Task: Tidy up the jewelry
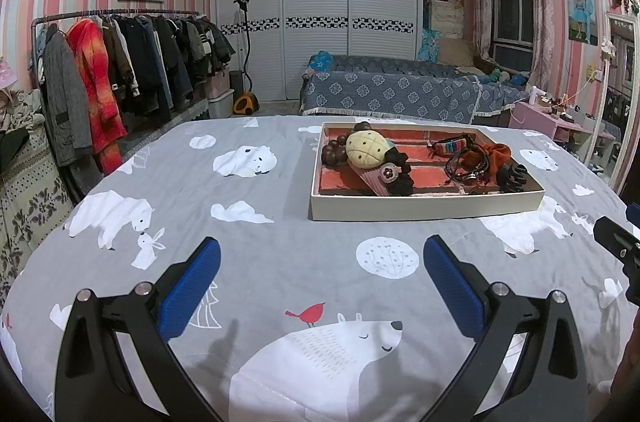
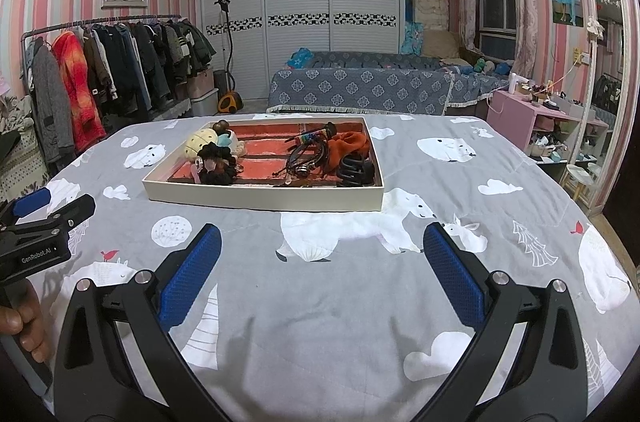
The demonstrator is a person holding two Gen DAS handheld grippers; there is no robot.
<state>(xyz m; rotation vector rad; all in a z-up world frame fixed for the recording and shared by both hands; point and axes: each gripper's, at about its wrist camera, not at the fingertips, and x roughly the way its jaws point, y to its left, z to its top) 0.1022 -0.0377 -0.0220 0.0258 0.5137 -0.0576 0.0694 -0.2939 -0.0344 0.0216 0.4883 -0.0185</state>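
A shallow white tray [image 1: 424, 208] [image 2: 264, 199] with a red lining sits on the grey bear-print cloth ahead of both grippers. It holds dark wooden beads [image 1: 334, 152], a cream plush clip [image 1: 366, 150] [image 2: 201, 141], black scrunchies [image 2: 218, 162], dark cord bracelets [image 1: 468, 166] [image 2: 306, 158], a striped band [image 1: 450, 147], an orange scrunchie [image 1: 496, 152] [image 2: 348, 144] and a black claw clip [image 1: 514, 176] [image 2: 356, 168]. My left gripper [image 1: 322, 258] is open and empty, short of the tray. My right gripper [image 2: 322, 246] is open and empty too.
The cloth-covered table [image 1: 280, 262] spreads wide around the tray. A clothes rack [image 1: 120, 70] stands at the left, a blue-covered bed [image 1: 400, 90] behind, a pink desk [image 2: 536, 118] at the right. A hand [image 2: 24, 334] holds the left gripper's handle.
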